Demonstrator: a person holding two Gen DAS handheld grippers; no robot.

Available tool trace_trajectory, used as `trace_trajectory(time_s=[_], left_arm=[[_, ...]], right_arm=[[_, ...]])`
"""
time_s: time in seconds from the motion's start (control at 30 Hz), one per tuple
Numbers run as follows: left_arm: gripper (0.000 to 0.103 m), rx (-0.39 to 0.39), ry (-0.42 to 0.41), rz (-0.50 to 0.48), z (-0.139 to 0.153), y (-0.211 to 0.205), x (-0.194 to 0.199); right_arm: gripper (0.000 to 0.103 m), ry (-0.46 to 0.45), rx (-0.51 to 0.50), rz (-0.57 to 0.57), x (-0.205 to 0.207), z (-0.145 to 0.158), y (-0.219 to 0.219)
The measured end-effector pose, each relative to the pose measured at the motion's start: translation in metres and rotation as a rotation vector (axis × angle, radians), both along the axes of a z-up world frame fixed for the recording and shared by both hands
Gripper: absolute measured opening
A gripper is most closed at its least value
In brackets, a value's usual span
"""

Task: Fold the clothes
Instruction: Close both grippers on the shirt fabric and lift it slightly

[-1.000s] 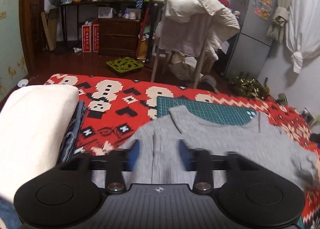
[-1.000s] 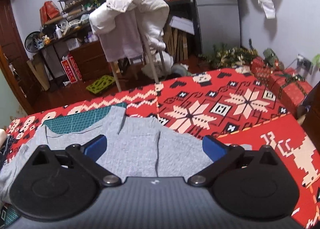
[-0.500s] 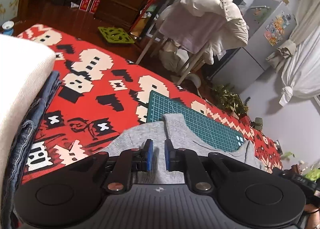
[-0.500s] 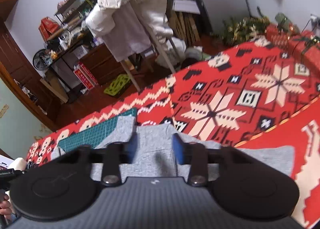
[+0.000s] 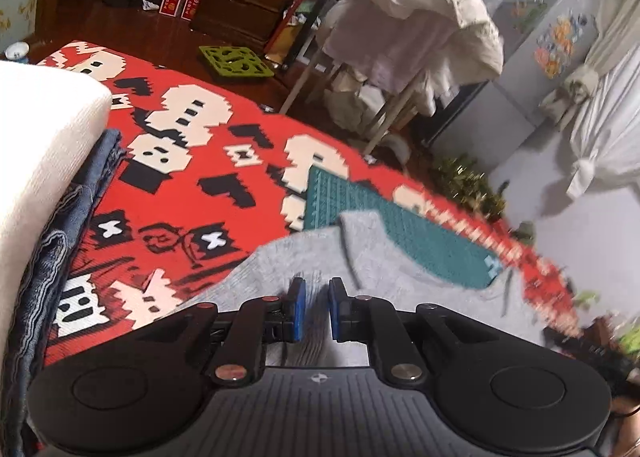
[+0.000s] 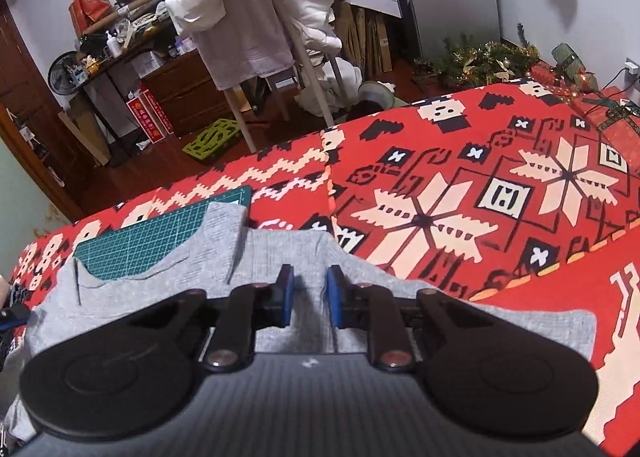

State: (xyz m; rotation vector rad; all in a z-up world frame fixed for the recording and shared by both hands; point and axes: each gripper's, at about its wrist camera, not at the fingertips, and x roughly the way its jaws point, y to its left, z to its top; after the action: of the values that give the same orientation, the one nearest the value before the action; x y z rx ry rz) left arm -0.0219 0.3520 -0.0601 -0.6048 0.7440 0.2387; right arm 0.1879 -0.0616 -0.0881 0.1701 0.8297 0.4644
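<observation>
A grey shirt [image 5: 280, 257] lies flat, neck away from me, on a table under a red patterned cloth [image 5: 180, 185]. My left gripper [image 5: 317, 307] sits on the shirt's left shoulder, its blue pads shut on a raised ridge of grey fabric. In the right wrist view the grey shirt [image 6: 280, 253] spreads under my right gripper [image 6: 310, 301], which rests on the right shoulder. Its jaws are closing, a narrow gap still shows, and grey cloth lies between the pads.
A green cutting mat [image 5: 400, 233] lies under the collar. A folded white garment [image 5: 40, 137] on folded denim [image 5: 60, 249] is stacked at the table's left. Behind the table stands a chair draped with pale clothes [image 6: 260, 17]. Wrapped gift boxes [image 6: 616, 117] sit far right.
Both grippers came down onto the shirt's shoulders. The left jaws narrowed onto a pinch of fabric. The right jaws went from wide open to a narrow gap.
</observation>
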Motion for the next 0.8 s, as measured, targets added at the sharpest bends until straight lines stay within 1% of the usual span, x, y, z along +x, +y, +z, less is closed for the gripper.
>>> trace_trajectory(time_s=[0.1, 0.13, 0.2, 0.27, 0.43, 0.5, 0.57, 0.63, 0.73, 0.77, 0.8], left_arm=[[0.012, 0.038, 0.013, -0.018, -0.002, -0.008, 0.002], [0.012, 0.062, 0.018, -0.023, -0.002, -0.011, 0.003], [0.009, 0.115, 0.024, -0.032, 0.000, -0.017, 0.004], [0.008, 0.125, 0.019, -0.036, 0.002, -0.018, 0.003], [0.008, 0.108, -0.002, 0.026, 0.007, -0.006, -0.004], [0.003, 0.108, -0.004, 0.045, 0.008, -0.002, -0.005], [0.003, 0.104, 0.000, 0.060, 0.008, 0.000, -0.006], [0.003, 0.089, 0.001, 0.062, 0.007, 0.003, -0.007], [0.003, 0.042, -0.010, 0.047, 0.005, 0.005, -0.007], [0.009, 0.039, -0.015, 0.050, 0.005, 0.004, -0.007], [0.012, 0.036, -0.019, 0.052, 0.005, 0.004, -0.007]], right_arm=[[0.020, -0.001, -0.007, -0.001, -0.002, 0.001, 0.000], [0.020, -0.001, -0.010, 0.001, -0.003, 0.001, 0.000], [0.019, -0.002, -0.018, 0.007, -0.004, 0.000, 0.001], [0.009, -0.013, -0.035, 0.015, -0.006, 0.001, 0.003], [0.005, -0.026, -0.034, 0.006, -0.007, 0.004, 0.002], [0.005, -0.024, -0.031, -0.003, -0.005, 0.004, -0.001], [0.005, -0.018, -0.022, -0.014, -0.004, 0.003, -0.003], [0.005, -0.013, -0.014, -0.022, -0.003, 0.002, -0.005], [0.005, -0.011, -0.006, -0.025, -0.003, 0.002, -0.006], [0.005, -0.011, -0.004, -0.024, -0.003, 0.002, -0.006], [0.005, -0.011, -0.002, -0.024, -0.003, 0.002, -0.006]])
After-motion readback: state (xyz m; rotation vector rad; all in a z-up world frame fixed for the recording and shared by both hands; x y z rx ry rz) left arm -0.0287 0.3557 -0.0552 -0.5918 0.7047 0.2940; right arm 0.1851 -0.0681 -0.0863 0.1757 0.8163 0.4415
